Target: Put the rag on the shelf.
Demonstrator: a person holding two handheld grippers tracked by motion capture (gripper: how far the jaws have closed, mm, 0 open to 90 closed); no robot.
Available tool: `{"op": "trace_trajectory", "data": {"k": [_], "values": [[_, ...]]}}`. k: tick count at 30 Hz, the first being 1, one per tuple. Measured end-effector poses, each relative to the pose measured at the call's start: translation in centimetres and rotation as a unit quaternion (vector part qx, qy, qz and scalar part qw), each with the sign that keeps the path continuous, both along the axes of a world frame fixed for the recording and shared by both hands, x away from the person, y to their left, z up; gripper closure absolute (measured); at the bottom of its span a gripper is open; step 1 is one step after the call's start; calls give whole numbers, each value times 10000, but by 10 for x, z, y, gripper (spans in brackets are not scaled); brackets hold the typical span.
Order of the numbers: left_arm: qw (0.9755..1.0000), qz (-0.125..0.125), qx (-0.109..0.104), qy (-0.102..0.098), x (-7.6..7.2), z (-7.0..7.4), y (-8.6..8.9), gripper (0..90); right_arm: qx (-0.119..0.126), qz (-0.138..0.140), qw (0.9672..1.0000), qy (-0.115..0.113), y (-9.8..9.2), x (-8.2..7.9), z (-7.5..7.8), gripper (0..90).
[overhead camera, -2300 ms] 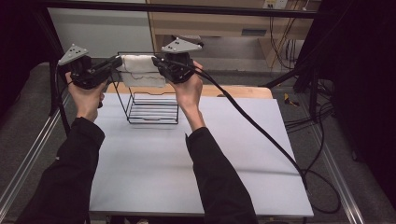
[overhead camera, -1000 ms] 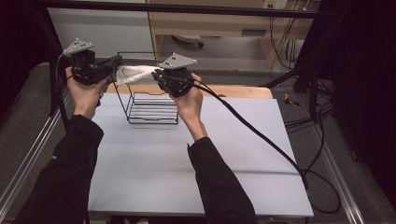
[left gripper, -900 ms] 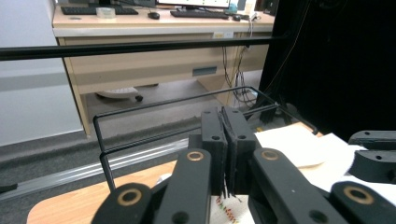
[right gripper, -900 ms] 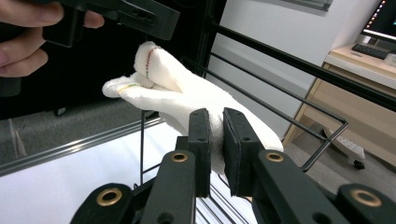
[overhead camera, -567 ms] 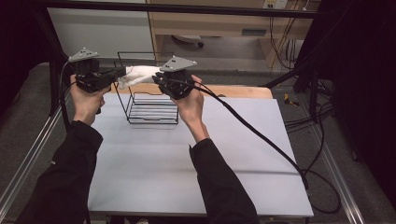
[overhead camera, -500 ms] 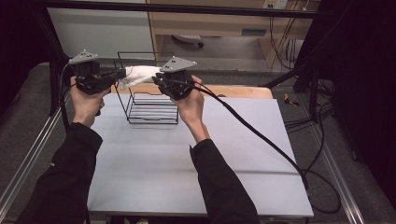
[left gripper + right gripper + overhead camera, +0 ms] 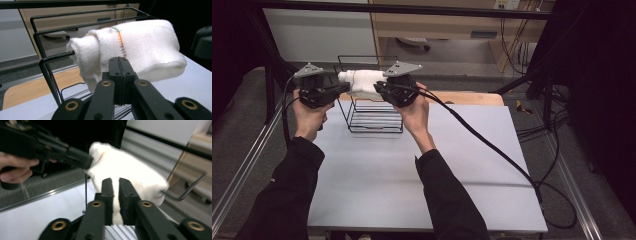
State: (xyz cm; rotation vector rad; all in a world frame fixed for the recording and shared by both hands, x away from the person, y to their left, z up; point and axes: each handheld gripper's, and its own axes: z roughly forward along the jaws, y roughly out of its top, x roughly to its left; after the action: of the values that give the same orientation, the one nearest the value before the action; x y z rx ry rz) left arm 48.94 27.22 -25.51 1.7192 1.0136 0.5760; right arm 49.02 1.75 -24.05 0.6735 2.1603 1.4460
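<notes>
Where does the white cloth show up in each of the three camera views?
High view: the white cloth sits upper left of centre, at the top of the wire rack.
Left gripper view: it fills the centre and right, just above the closed jaws.
Right gripper view: it is at centre, blurred, running down between the jaws.
Shared landmark: the wire rack's black top bars beside the cloth.
</notes>
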Motion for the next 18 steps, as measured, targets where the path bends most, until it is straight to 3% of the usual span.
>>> {"op": "trace_trajectory", "data": {"k": [8,14,18], "values": [[10000,55,66,-24,4,-8,-3,895,-169,-237,9994,187,10,13,-18,883],[9999,120,36,-15,7,-10,-5,894,-212,-404,9988,199,11,21,-23,859],[10000,79,17,-49,3,-9,-2,891,-178,-322,9992,156,11,18,-21,832]]}}
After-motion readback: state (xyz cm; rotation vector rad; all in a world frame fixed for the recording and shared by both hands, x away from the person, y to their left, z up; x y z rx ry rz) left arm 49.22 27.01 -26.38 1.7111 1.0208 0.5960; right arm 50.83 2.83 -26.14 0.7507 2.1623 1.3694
